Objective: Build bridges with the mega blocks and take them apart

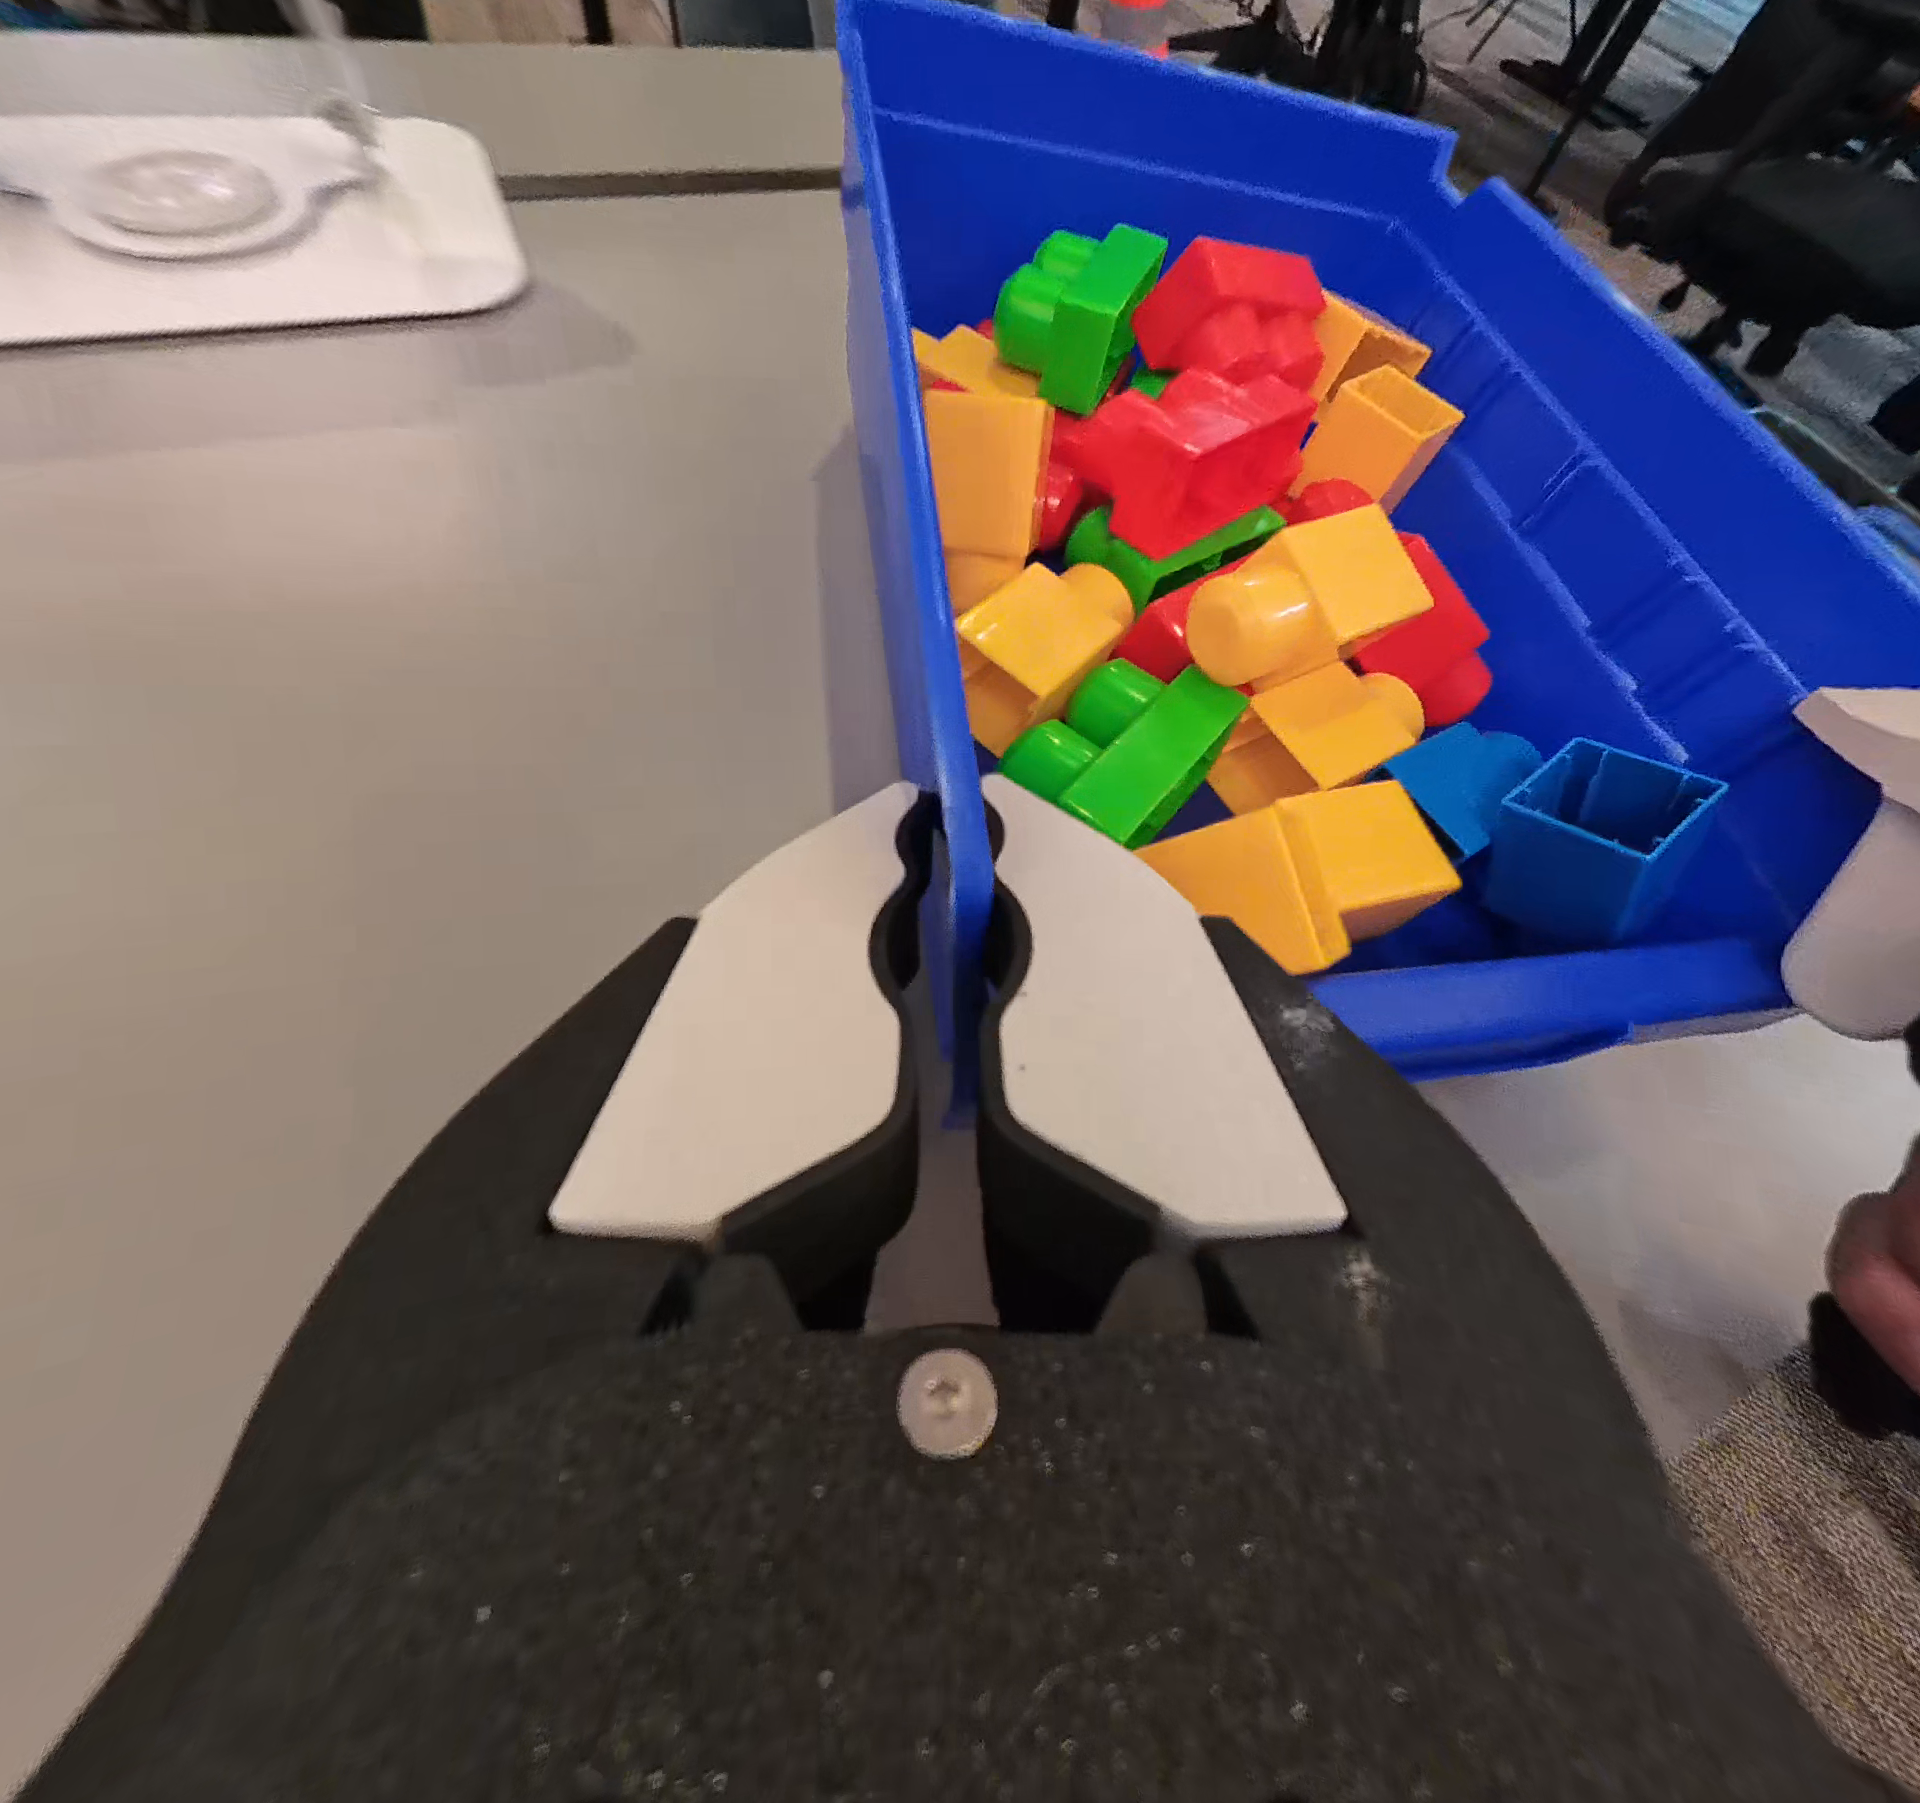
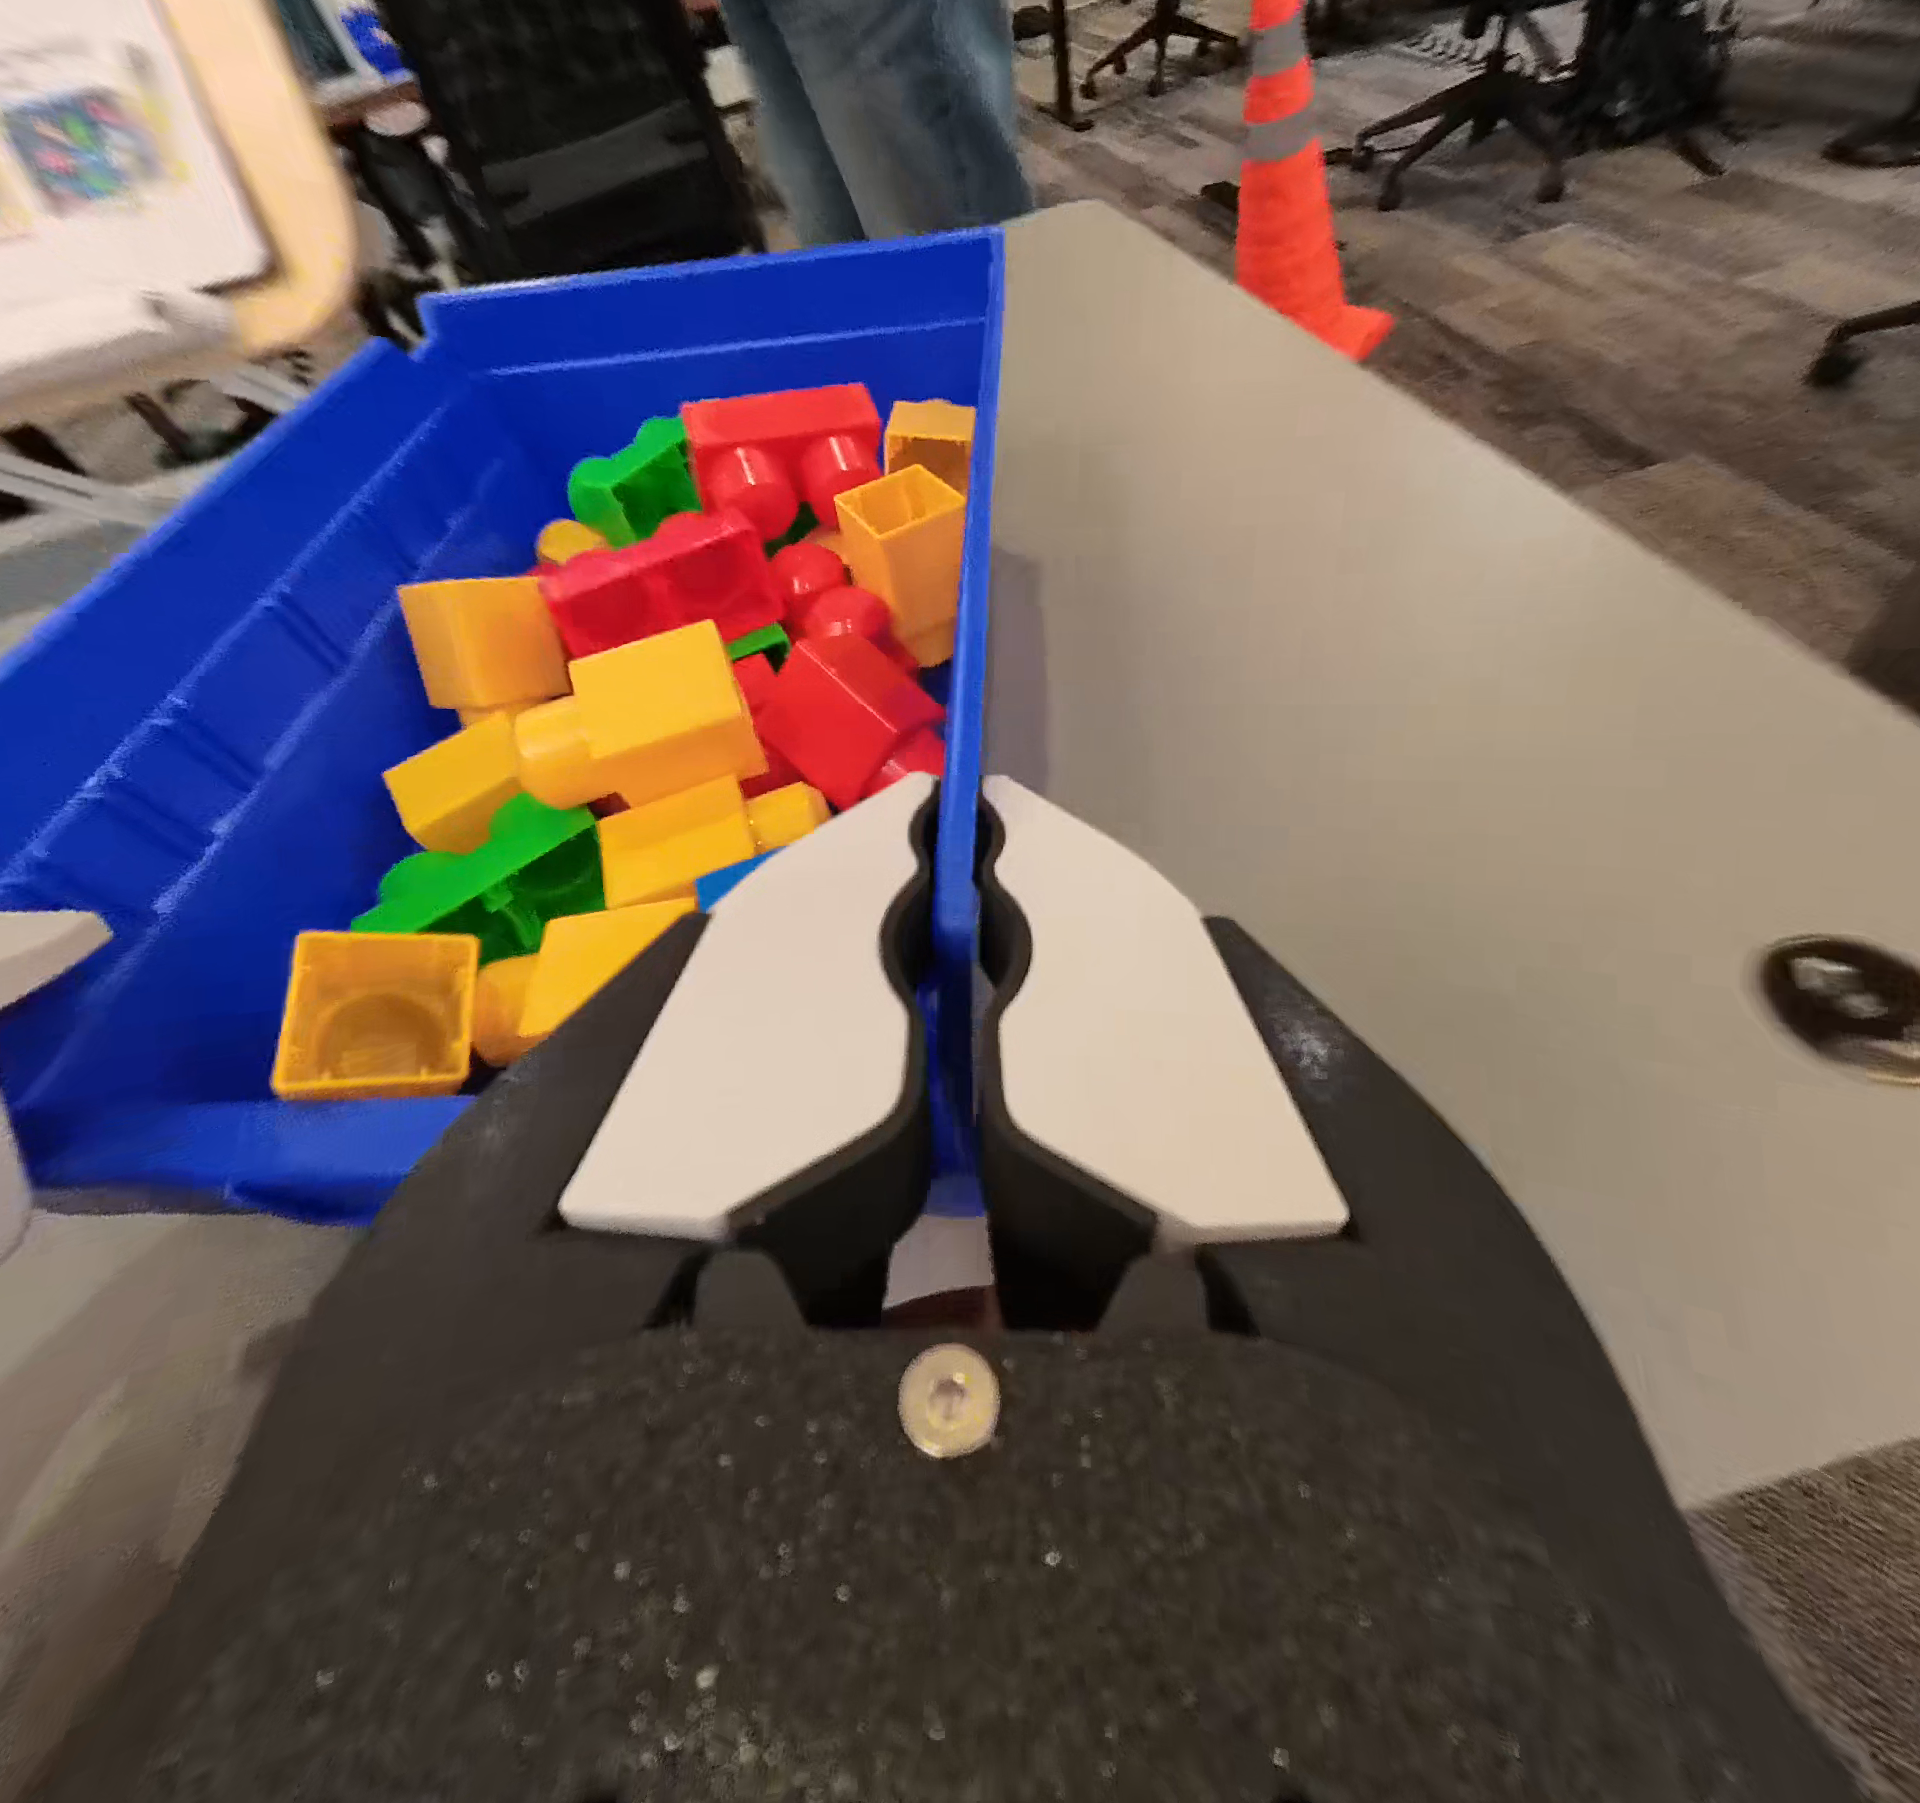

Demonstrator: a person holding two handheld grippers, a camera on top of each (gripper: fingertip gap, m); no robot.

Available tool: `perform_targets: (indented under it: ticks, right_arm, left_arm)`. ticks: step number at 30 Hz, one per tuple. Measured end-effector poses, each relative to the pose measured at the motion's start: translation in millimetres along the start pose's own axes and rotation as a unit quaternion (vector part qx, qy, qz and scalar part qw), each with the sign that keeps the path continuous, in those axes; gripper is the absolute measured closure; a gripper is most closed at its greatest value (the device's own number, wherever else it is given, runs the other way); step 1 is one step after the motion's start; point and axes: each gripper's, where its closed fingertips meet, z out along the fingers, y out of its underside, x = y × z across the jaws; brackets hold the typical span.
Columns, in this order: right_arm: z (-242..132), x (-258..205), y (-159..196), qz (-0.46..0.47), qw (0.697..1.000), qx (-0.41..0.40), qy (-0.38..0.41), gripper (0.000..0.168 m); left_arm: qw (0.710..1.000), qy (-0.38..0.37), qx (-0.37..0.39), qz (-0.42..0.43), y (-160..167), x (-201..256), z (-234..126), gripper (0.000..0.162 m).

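Observation:
A blue plastic bin (image 1: 1195, 153) stands on the grey table and holds several mega blocks in yellow, red, green and blue (image 1: 1226, 548). My left gripper (image 1: 951, 803) is shut on the bin's left side wall (image 1: 914, 506), one finger outside and one inside. My right gripper (image 2: 956, 797) is shut on the bin's right side wall (image 2: 977, 548) in the same way. The bin also shows in the right wrist view (image 2: 208, 714), with the blocks (image 2: 665, 693) piled inside. The right gripper's finger shows at the left wrist view's right edge (image 1: 1860, 735).
A white mat with a clear round dish (image 1: 239, 226) lies on the grey table (image 1: 416, 714) to the bin's left. A round grommet (image 2: 1849, 1010) sits in the table to the right. An orange cone (image 2: 1288, 143), office chairs and a standing person (image 2: 883, 91) are beyond the table. Spacing between my two grippers at the tips: around 20 cm. To reach the round grommet (image 2: 1849, 1010) in a straight line is about 20 cm for my right fingers, about 40 cm for my left.

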Motion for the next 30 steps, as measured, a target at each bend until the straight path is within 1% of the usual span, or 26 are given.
perform_targets:
  ticks: [3,8,12,15,17,19,20,21,22,23,24,27,28,29,30]
  right_arm:
    - [-9.0,-56.3,-2.5,-0.015,0.999,0.009,-0.031,0.166]
    - [-11.5,-158.9,2.1,-0.047,0.995,0.019,-0.086,0.166]
    - [-6.5,-226.5,26.1,-0.05,0.989,-0.002,-0.139,0.165]
    - [0.7,-257.7,50.9,-0.077,0.982,-0.029,-0.171,0.166]
    - [3.8,-268.0,59.8,-0.081,0.979,-0.031,-0.185,0.165]
    - [4.5,-269.1,59.6,-0.085,0.978,-0.033,-0.186,0.165]
    - [4.8,-268.9,59.8,-0.09,0.977,-0.037,-0.191,0.164]
    - [3.3,-269.3,60.3,-0.089,0.974,-0.043,-0.206,0.161]
    - [-1.2,-270.7,60.1,-0.081,0.969,-0.046,-0.229,0.148]
    - [-7.7,-270.2,60.1,-0.082,0.964,-0.045,-0.249,0.134]
    - [-14.7,-266.0,59.4,-0.094,0.961,-0.037,-0.256,0.13]
    - [-38.2,-249.7,44.3,-0.117,0.957,0.027,-0.262,0.131]
    - [-45.5,-248.6,37.3,-0.115,0.955,0.044,-0.27,0.132]
    - [-51.0,-249.2,30.0,-0.114,0.952,0.061,-0.276,0.135]
    - [-53.6,-249.3,24.1,-0.119,0.951,0.075,-0.274,0.136]
  left_arm:
    - [1.0,-0.024,0.013,0.002,-4.6,-44.7,-34.9,0.158]
    - [0.995,-0.099,0.028,0.01,-0.3,-130.6,-91.8,0.159]
    - [0.99,-0.14,0.02,-0.016,16.3,-191.9,-123.1,0.159]
    - [0.985,-0.17,0.012,-0.023,31.6,-224.5,-136.8,0.159]
    - [0.983,-0.179,0.003,-0.034,41.0,-238.4,-136.9,0.158]
    - [0.986,-0.16,0.015,-0.047,43.4,-240.7,-135.5,0.154]
    - [0.988,-0.147,0.015,-0.05,44.0,-238.4,-135.3,0.148]
    - [0.991,-0.126,0.015,-0.05,43.5,-233.1,-136.0,0.13]
    - [0.992,-0.114,0.021,-0.055,41.4,-229.6,-140.4,0.108]
    - [0.99,-0.119,0.039,-0.059,36.5,-230.8,-149.7,0.098]
    - [0.988,-0.128,0.068,-0.061,29.1,-233.5,-163.4,0.099]
    - [0.963,-0.196,0.168,-0.076,7.1,-262.1,-223.0,0.107]
    - [0.951,-0.23,0.186,-0.085,4.1,-282.2,-244.1,0.109]
    - [0.941,-0.266,0.188,-0.093,4.7,-308.1,-262.8,0.109]
    - [0.935,-0.294,0.172,-0.098,8.8,-336.9,-276.5,0.109]
